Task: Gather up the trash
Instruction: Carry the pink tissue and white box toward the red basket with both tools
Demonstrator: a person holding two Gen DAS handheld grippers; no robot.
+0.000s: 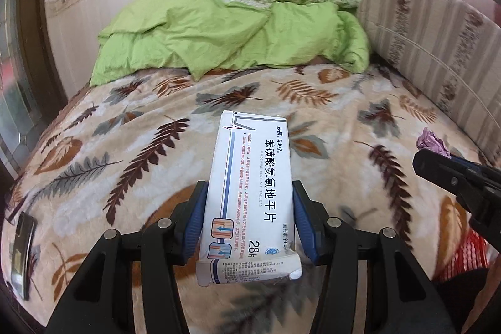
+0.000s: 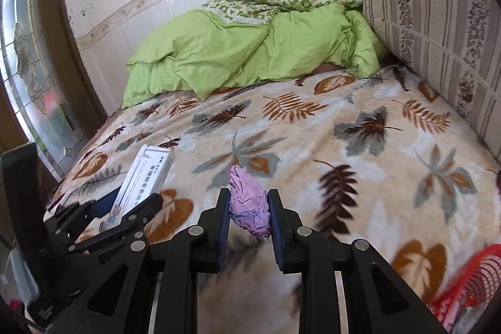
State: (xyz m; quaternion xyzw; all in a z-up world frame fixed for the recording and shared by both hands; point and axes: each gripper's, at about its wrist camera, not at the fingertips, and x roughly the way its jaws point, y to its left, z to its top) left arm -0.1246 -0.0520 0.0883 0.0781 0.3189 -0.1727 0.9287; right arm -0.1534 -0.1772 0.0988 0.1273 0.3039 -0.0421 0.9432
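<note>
The left hand-held gripper [image 1: 249,218] is clamped on a white medicine box [image 1: 250,193], its 2 blue pads pressing the long sides; the box points away from the camera, its near flap crumpled and its far end well past the fingertips, raised above the leaf-patterned blanket [image 1: 125,146] on the bed; the right hand-held gripper [image 2: 249,208] is closed tight on a crumpled purple wrapper [image 2: 249,202], which sticks out above and beyond the pads; seen from the right wrist, the box sits to the left of the wrapper, the 2 held things near but apart; beyond both lies a rumpled green duvet [image 1: 219,36] against the tiled wall, with a striped cushion [image 2: 438,30] upright along the right edge; a dark phone [image 1: 22,252] lies on the blanket at far left, partly cut by the lens rim; a red mesh basket [image 2: 469,284] shows only in part at lower right, blurred; what it holds I cannot tell; the small print on the box is too fine to read.
</note>
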